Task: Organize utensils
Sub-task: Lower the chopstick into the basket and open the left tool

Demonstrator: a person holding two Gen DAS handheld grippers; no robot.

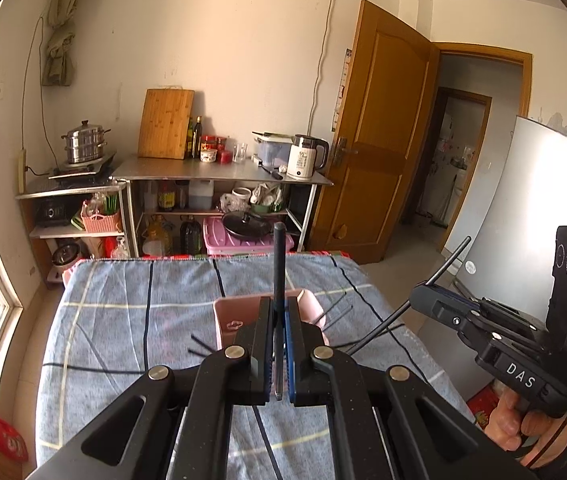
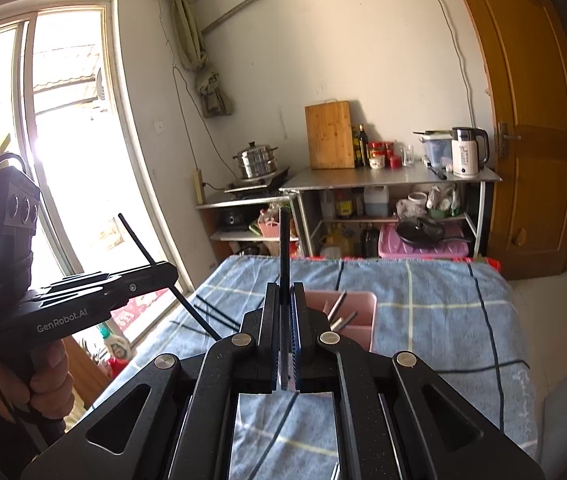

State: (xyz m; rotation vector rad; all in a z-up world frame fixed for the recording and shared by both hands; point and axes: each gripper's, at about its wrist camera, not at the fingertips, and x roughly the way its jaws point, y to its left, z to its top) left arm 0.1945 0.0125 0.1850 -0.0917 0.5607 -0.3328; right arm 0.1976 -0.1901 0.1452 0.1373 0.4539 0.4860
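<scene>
Chopsticks are being handled in both grippers. One thin black chopstick (image 1: 279, 264) is being gripped upright in the closed jaws of the left gripper (image 1: 279, 320), above the blue plaid cloth on the desk (image 1: 123, 320). A second black chopstick (image 2: 284, 248) is being clamped the same way by the right gripper (image 2: 284, 312); its jaws are closed on the shaft.

Handling, as judged: light, stiff, smooth sticks are being dealt with, so pivoting or slipping between the pads is likely. A hold near mid-shaft is being favoured over the tips.

More loose black chopsticks (image 1: 203, 346) are being left on the cloth beside the pink rectangular plastic bin (image 2: 359, 308). Several metal-looking utensils (image 2: 339, 310) are being held inside the bin, leaning on its wall; exact type cannot be told.
</scene>
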